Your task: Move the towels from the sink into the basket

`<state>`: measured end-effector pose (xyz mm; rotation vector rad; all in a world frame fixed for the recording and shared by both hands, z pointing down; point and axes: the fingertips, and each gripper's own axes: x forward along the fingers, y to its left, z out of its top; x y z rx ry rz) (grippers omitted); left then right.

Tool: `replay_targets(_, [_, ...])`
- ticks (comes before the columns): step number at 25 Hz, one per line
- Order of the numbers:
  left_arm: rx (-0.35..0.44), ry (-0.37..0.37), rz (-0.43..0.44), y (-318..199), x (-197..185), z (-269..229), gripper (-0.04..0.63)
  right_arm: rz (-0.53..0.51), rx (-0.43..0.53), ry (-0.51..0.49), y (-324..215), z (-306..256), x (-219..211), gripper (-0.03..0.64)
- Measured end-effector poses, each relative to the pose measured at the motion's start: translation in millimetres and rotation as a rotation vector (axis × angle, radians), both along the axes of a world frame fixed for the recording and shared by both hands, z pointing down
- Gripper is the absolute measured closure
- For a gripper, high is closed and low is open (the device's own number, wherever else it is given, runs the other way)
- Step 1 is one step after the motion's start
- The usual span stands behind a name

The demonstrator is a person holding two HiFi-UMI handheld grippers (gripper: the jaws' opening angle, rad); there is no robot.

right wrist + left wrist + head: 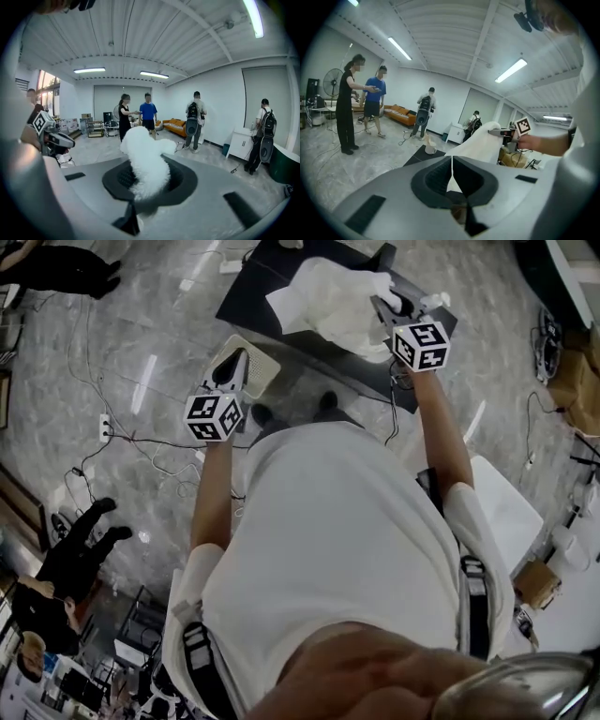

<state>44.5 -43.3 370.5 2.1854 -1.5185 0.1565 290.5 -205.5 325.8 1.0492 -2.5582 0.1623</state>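
My right tongs [146,182] clench the white towel [328,301], which hangs above the dark bench [251,298]. My left tongs [452,174] are closed, empty. I judge the towel light, limp and fluffy: grip a bunched fold.

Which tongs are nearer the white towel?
Right. The right tongs grip the white towel itself, holding it up. The left tongs are shut and empty, apart from it, lower left of it in the head view.

Head view steeply down, gripper views near level, sharing towel [328,301]
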Motion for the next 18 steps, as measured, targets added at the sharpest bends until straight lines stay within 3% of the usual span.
replay_targets(10, [0.075, -0.011, -0.099, 11.3, -52.6, -40.4, 0.586, -0.099, 0.188, -0.187, 23.6, -133.1, -49.3, 0.548])
replay_targets(18, [0.101, -0.018, -0.171, 29.7, -79.1, -50.0, 0.586, -0.270, 0.225, -0.249, 54.1, -170.0, -113.9, 0.547])
